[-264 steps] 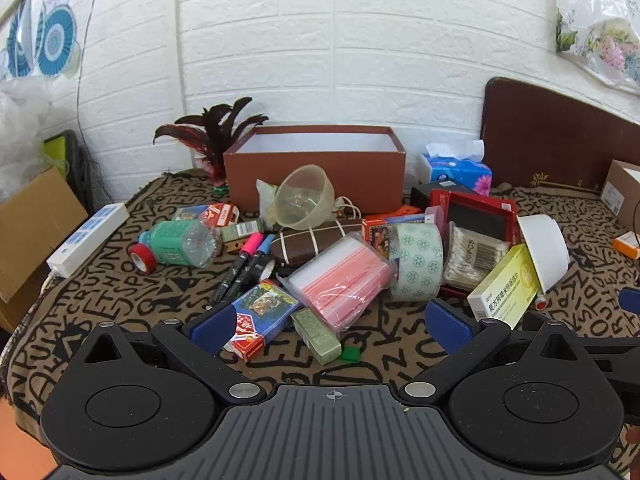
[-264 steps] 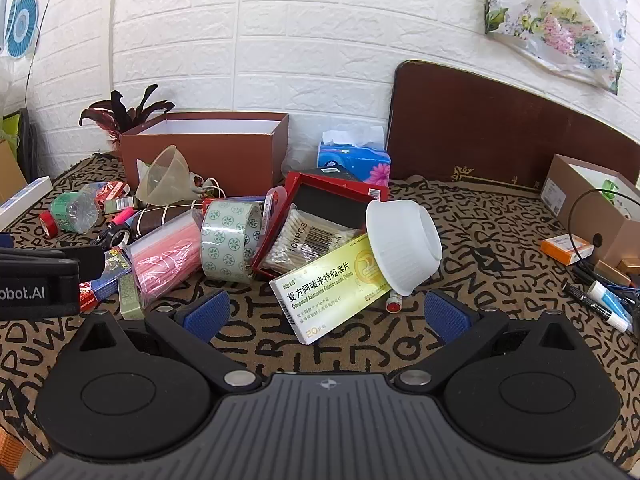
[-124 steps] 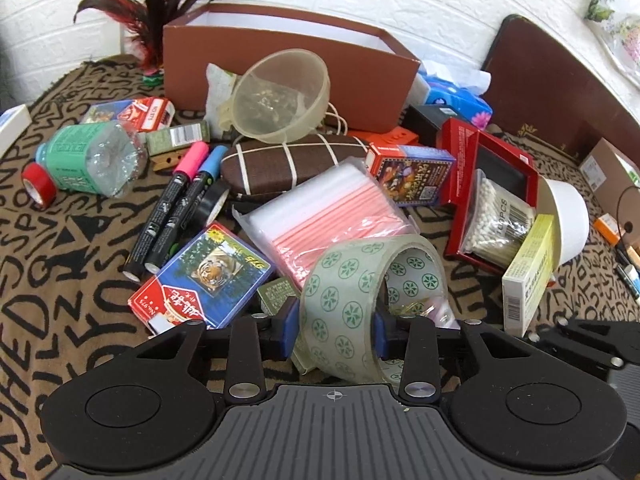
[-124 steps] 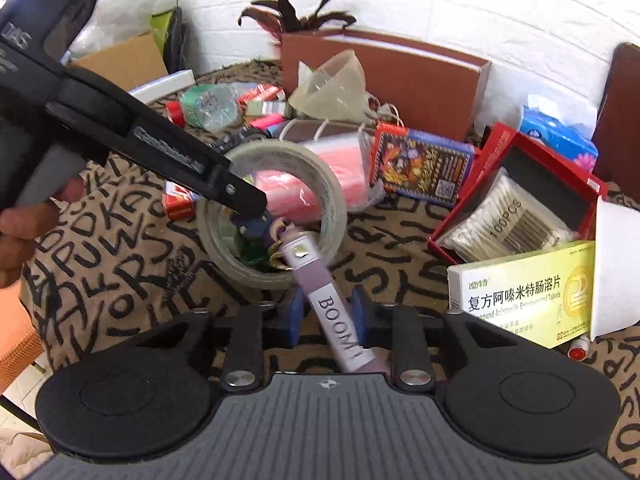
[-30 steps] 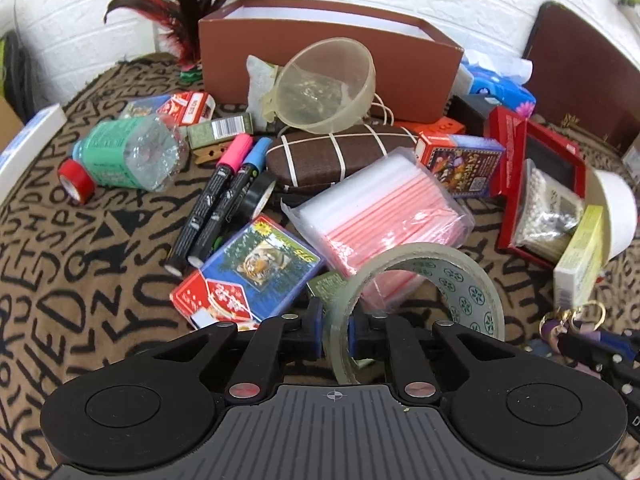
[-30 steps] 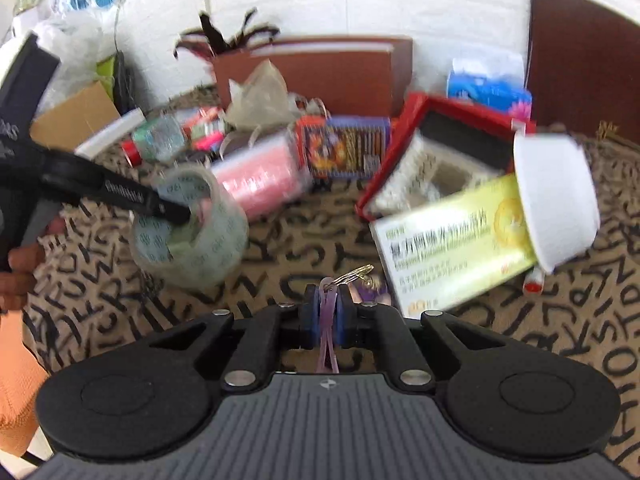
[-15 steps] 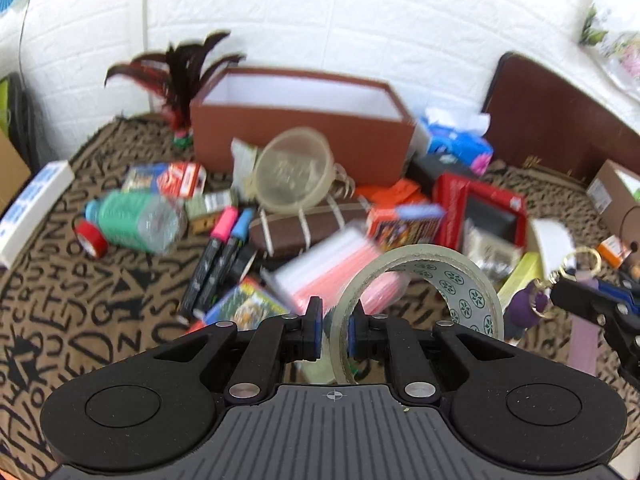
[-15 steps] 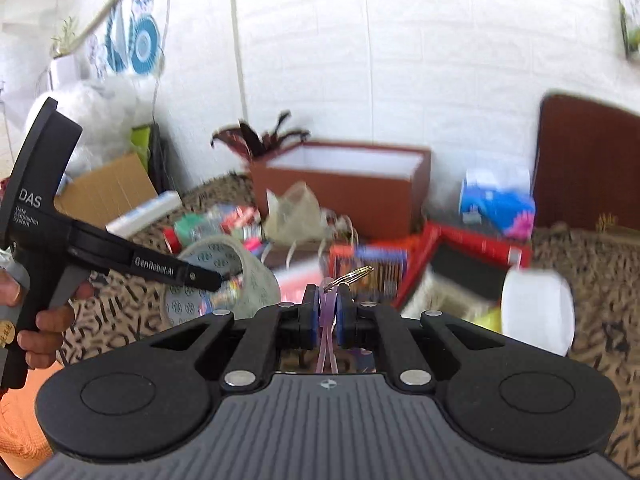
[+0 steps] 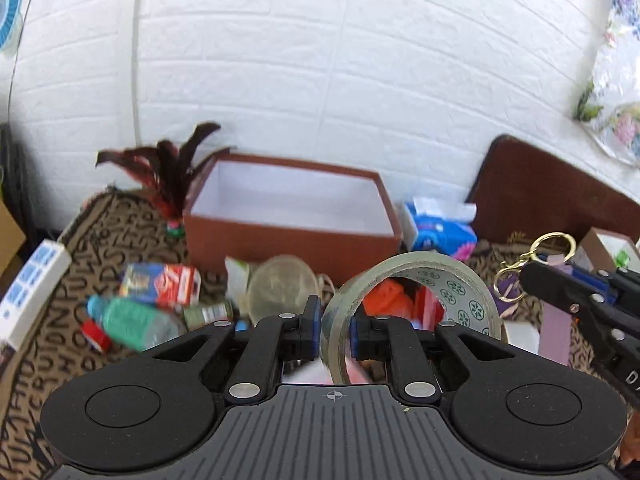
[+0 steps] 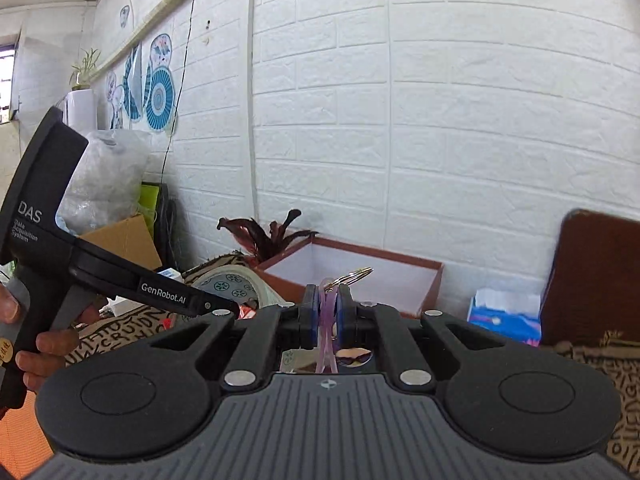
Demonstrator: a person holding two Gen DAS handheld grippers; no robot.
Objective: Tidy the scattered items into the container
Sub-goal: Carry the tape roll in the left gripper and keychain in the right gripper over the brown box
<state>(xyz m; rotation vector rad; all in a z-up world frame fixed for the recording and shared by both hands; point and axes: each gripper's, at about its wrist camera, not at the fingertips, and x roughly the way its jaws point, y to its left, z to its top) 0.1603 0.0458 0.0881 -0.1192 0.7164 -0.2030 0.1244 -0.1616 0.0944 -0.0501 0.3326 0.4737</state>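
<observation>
My left gripper [image 9: 335, 322] is shut on the wall of a clear tape roll [image 9: 452, 280] with green flower prints and holds it in the air, short of the open brown box [image 9: 292, 236]. The roll also shows in the right wrist view [image 10: 236, 280]. My right gripper [image 10: 328, 312] is shut on a purple keychain strap [image 10: 325, 336] with a gold key ring [image 10: 352, 274], raised and facing the brown box [image 10: 420, 296]. In the left wrist view the right gripper [image 9: 560, 284] with the keychain [image 9: 554, 320] is at the right. The box's white inside looks empty.
In front of the box lie a clear funnel [image 9: 280, 288], a green plastic bottle [image 9: 132, 318], a red card box [image 9: 160, 278] and an orange item [image 9: 386, 300]. A blue tissue pack [image 9: 440, 232] is right of the box, a feather shuttlecock [image 9: 168, 184] left, a white power strip [image 9: 28, 292] far left.
Both grippers have risen and tilted up from the pile toward the box, each carrying its item. The view now looks down into the box from nearer.
</observation>
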